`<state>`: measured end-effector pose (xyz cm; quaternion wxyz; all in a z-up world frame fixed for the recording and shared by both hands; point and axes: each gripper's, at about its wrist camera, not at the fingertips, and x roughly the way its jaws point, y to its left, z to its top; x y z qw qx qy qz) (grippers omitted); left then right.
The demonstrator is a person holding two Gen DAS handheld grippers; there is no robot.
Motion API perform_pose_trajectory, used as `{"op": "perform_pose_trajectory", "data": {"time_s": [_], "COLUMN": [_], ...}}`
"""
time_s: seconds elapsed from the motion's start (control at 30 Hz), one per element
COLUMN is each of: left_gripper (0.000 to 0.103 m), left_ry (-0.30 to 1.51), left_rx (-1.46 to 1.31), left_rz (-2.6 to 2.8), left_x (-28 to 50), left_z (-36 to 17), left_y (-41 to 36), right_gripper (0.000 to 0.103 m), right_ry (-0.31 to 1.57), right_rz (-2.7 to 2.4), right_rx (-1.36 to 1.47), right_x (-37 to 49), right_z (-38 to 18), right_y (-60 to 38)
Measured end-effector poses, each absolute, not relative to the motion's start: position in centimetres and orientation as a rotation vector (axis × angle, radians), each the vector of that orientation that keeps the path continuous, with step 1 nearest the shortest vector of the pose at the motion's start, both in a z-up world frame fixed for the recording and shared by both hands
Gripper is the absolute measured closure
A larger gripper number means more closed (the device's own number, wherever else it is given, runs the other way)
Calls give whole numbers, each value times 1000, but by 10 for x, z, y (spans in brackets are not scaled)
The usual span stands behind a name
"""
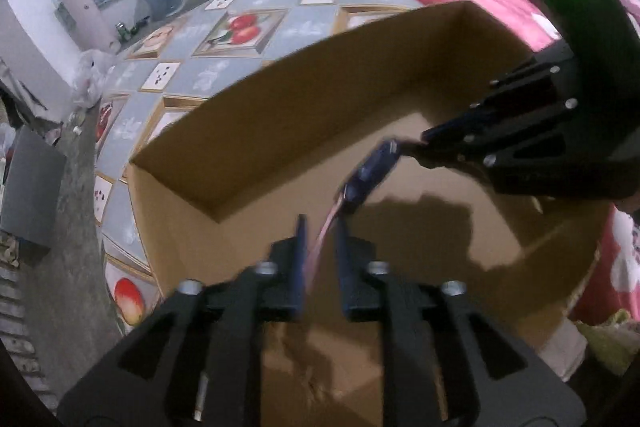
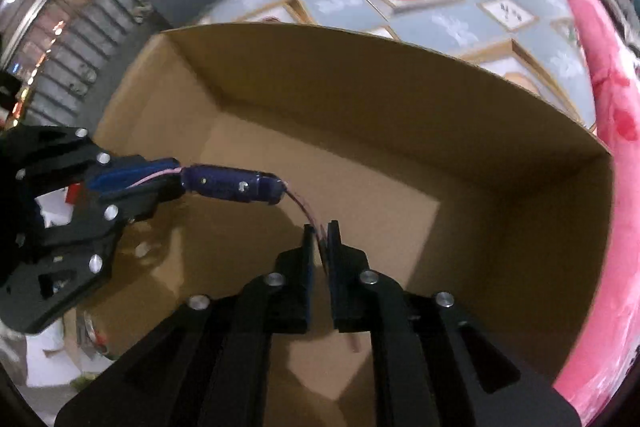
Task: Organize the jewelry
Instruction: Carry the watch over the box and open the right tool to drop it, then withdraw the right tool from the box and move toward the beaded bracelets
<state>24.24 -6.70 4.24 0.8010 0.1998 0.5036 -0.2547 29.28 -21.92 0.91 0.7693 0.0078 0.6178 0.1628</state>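
A bracelet of dark blue beads (image 1: 370, 173) on a pink cord (image 1: 326, 227) hangs stretched between both grippers, above the inside of an open cardboard box (image 1: 256, 131). My left gripper (image 1: 320, 227) is shut on one end of the pink cord. My right gripper (image 2: 320, 231) is shut on the other end of the cord (image 2: 306, 211). In the right wrist view the blue beads (image 2: 234, 183) lie just past the left gripper (image 2: 160, 175), which comes in from the left. In the left wrist view the right gripper (image 1: 424, 143) comes in from the right.
The box (image 2: 360, 75) stands on a cloth (image 1: 224, 27) printed with fruit pictures and grey tiles. A pink blanket (image 2: 600, 107) lies along the box's right side. A bare floor with a grey case (image 1: 32, 187) and bags lies to the left.
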Motion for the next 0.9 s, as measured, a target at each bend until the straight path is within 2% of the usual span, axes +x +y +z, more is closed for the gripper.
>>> {"op": "perform_pose_trajectory", "data": {"time_s": [0.07,0.1,0.27,0.5,0.7,0.9], "left_gripper": [55,53,51,33,28,26], "left_ry": [1061,1055,965,772,724,726], "left_rx": [406,399,370,280,219,171], "left_rz": [-540,-540,-494,-409,-337,-275], "left_x": [250,253,259,224,174,132], "left_z": [44,46,69,108,106,82], "left_y": [-64,-63,-46,0,42,75], "right_gripper": [78,75,75,75,75,75], "right_ry": [1336,1334,1300,1373,1544,1483], "right_rz": [343,342,336,412,437,338], "right_rx": [40,56,89,25,12,-42], "right_x": [297,299,297,305,310,327], "right_z": [7,5,12,1,-33,-31], "right_y": [-223,-227,-240,-213,-196,-191]}}
